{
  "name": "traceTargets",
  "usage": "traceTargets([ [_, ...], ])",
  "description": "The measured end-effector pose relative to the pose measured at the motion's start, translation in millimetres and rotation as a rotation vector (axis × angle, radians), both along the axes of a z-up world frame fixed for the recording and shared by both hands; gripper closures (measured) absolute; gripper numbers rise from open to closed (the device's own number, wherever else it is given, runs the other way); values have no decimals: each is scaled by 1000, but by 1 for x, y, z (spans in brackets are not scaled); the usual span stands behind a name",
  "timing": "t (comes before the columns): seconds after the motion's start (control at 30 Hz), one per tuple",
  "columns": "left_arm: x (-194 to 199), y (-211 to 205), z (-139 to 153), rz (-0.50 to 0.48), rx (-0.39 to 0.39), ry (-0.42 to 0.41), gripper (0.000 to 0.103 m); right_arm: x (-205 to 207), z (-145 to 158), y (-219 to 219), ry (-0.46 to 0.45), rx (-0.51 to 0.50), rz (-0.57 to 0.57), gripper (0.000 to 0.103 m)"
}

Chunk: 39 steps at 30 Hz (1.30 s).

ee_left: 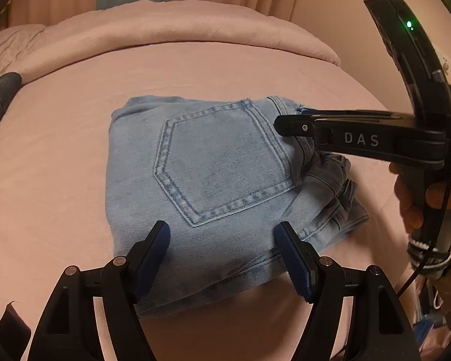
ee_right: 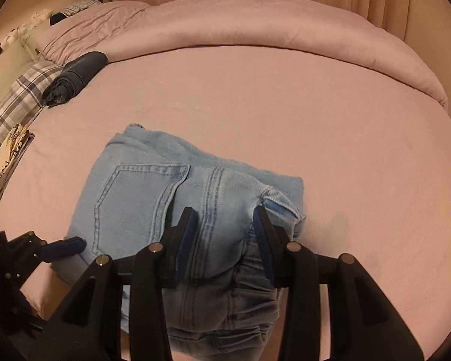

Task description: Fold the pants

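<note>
Denim pants [ee_left: 213, 180] folded, under left gripper [ee_left: 222, 255]

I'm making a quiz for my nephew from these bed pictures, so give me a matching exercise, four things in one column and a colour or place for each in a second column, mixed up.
Things:
1. folded denim jeans
2. rolled dark garment
3. checked pillow
4. pink bedsheet

Descriptions:
A. plaid, at the left edge of the bed
B. light blue, back pocket facing up
C. navy, lying against the pillow
D. plain, underneath everything else

Pairs: 1-B, 2-C, 3-A, 4-D
</note>
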<state>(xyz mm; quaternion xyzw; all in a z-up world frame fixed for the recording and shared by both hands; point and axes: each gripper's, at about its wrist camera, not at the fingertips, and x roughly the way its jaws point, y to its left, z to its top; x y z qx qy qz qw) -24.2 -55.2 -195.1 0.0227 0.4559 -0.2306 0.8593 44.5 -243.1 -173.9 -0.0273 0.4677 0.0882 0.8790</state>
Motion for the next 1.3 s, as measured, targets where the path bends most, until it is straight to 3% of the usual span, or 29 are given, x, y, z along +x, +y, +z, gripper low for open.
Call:
traceTargets([
  [0.1,-3,4,6,4,-17,-4,30,1,9,6,21,-23,6,60],
  [0.23,-10,18,11,27,-61,-33,30,10,32,27,8,38,90,58],
  [0.37,-9,31,6,55,-95,-24,30,34,37,60,25,69,163,58],
  [0.53,-16,24,-3,20,-48,-53,30,73,10,120,111,51,261,60],
  [0.63,-18,23,-6,10,-43,-67,30,89,-14,149,174,-11,300,69],
  [0.7,-19,25,-6,6,-57,-65,30,100,-26,159,193,-64,291,68],
  [0.87,-25,34,-5,-4,-80,-62,30,124,-34,169,273,-40,368,60],
  [0.93,-26,37,-5,-7,-91,-61,30,127,-38,168,322,-36,397,63],
  [1.0,-26,39,-5,-10,-99,-60,31,122,-34,168,337,-22,429,82],
  [1.17,-25,38,-7,-18,-73,-69,31,116,-38,179,294,-85,452,85],
  [1.3,-26,38,-5,-22,-77,-57,31,125,-46,169,306,12,376,85],
])
